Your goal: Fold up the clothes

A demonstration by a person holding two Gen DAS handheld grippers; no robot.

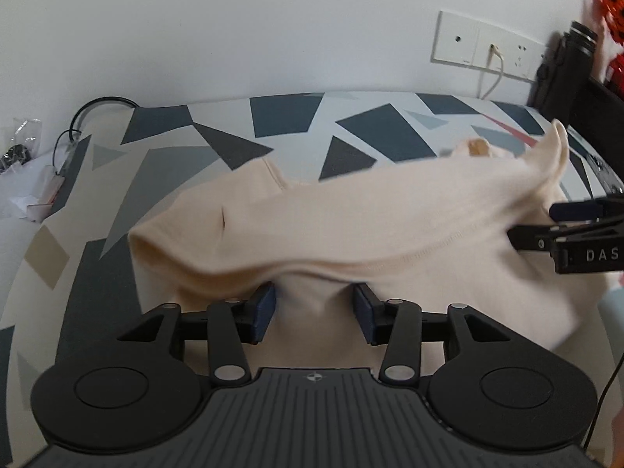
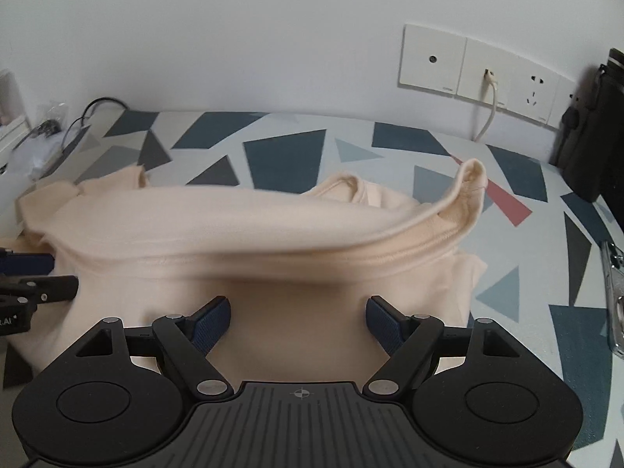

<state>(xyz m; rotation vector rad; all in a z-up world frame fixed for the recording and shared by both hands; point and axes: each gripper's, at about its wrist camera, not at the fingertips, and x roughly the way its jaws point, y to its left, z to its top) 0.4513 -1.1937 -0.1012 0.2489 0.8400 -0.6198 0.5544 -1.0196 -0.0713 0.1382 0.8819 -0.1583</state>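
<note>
Left wrist view: cream sweatshirt (image 1: 351, 214) half-lifted over the patterned tabletop (image 1: 280, 117).
Left gripper (image 1: 314, 314) has fingers parted with cloth bunched between them, not pinched; right gripper (image 2: 298, 319) is spread wide over the fabric. Judged mid-fold: both should take the raised hem evenly and lay it flat. Cables (image 1: 78, 124) sit far left, wall sockets (image 2: 487, 78) behind, a phone (image 2: 616, 296) at right, clear of the fold.

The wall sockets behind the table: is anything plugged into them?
Yes, a white cable hangs from the middle plate of the wall sockets in the right wrist view.
</note>
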